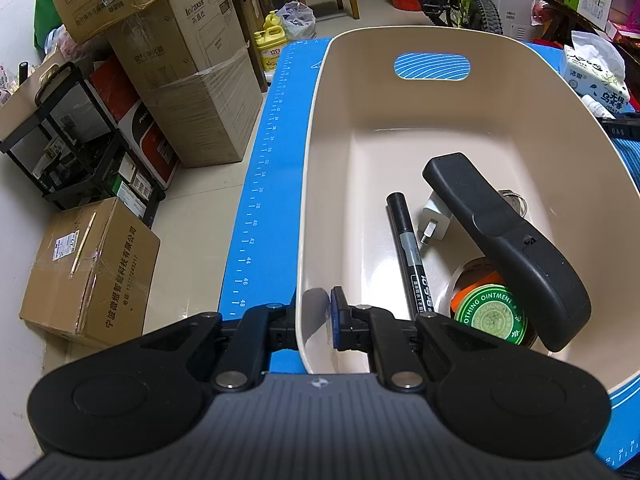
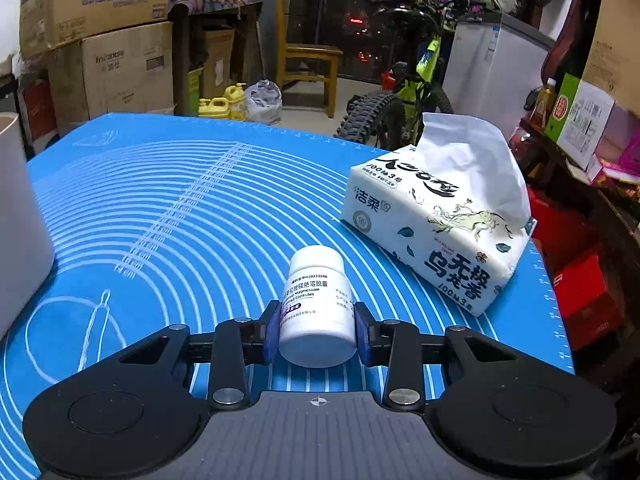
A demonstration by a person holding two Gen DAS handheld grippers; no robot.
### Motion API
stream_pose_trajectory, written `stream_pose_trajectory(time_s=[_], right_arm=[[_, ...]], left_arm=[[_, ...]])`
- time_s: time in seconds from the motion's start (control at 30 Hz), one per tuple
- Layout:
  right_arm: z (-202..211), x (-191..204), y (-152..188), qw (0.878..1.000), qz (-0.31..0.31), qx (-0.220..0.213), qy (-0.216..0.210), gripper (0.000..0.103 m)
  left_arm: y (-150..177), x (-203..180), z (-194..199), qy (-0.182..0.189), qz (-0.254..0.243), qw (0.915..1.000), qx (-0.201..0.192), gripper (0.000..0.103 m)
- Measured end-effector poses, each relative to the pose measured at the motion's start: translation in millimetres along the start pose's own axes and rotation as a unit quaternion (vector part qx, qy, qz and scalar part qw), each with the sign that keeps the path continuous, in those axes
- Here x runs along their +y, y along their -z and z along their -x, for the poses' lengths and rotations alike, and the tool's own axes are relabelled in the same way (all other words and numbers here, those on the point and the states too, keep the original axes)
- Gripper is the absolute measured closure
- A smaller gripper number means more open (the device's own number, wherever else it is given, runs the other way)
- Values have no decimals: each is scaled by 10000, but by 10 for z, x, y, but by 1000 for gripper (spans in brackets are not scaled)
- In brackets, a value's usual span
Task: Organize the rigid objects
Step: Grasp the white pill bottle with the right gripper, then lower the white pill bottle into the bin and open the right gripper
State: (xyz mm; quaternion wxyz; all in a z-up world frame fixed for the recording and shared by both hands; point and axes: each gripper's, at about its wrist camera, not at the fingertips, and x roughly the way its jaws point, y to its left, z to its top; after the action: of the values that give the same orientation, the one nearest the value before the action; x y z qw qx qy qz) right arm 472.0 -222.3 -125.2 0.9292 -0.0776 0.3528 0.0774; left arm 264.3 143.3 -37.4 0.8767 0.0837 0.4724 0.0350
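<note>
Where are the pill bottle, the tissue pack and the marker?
pill bottle (image 2: pixel 316 312): right wrist view, on its labelled side.
tissue pack (image 2: pixel 432 232): right wrist view, on its printed top face.
marker (image 1: pixel 408 248): left wrist view, on the middle of its black barrel.

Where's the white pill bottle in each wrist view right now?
Left wrist: far right edge, only its cap end shows beside the tissue pack.
Right wrist: lower centre, pill bottle between the right gripper pads.
Shared landmark: the tissue pack.
</note>
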Motion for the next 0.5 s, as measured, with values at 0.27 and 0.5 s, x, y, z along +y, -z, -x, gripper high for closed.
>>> stream_pose_trajectory(time_s=[0.27, 0.5], right_arm=[[607, 221, -86, 9987, 135, -486, -9, 59], [1328, 566, -256, 9950, 149, -905, -398, 59]], left_arm=[[-2, 1, 0, -15, 32, 10000, 25, 89], [0, -5, -6, -34, 90, 9999, 34, 89]])
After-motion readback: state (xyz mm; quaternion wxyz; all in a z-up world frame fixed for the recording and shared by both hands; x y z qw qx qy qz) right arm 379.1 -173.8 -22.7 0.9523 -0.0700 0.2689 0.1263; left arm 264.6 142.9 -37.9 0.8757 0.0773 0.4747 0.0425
